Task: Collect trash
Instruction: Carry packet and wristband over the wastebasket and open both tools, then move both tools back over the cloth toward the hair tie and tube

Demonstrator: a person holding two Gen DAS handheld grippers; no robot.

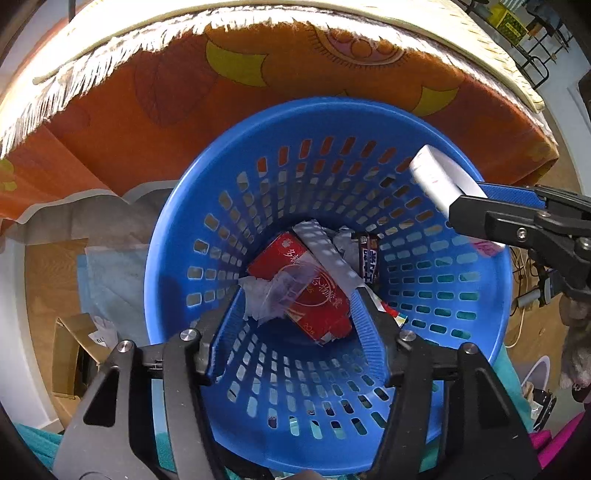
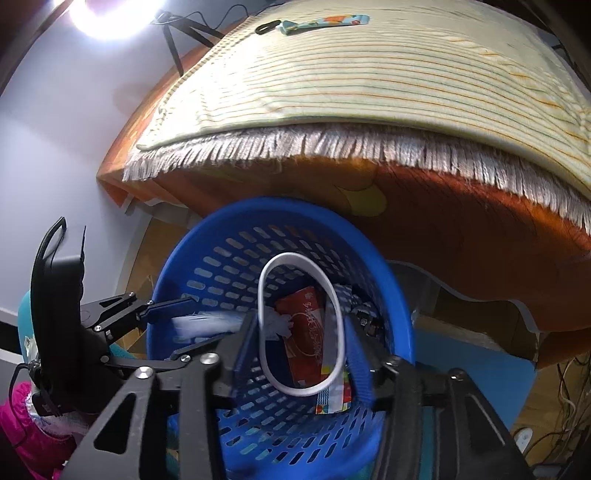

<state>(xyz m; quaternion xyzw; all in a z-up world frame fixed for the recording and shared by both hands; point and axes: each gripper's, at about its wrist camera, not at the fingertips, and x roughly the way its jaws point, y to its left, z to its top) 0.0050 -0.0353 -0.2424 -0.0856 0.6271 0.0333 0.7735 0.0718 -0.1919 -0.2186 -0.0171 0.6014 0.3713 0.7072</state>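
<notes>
A blue perforated basket (image 1: 258, 155) stands below the table edge; it also shows in the right wrist view (image 2: 391, 295). Inside lie a red carton (image 1: 325, 310), a grey strip (image 1: 325, 251), crumpled clear plastic (image 1: 269, 295) and a dark wrapper (image 1: 369, 262). My left gripper (image 1: 295, 314) hangs open over the basket mouth, a clear plastic scrap loose between its fingers. My right gripper (image 2: 301, 332) is shut on a white flattened tube-shaped container (image 2: 299, 325), held over the basket; it shows in the left wrist view (image 1: 439, 177) at the basket's right rim.
A table with an orange floral cloth (image 1: 184, 92) and a striped fringed mat (image 2: 351, 81) overhangs the basket. A small packet (image 2: 321, 20) lies on the mat. Cardboard (image 1: 70, 350) sits on the floor at left, cables (image 2: 569, 387) at right.
</notes>
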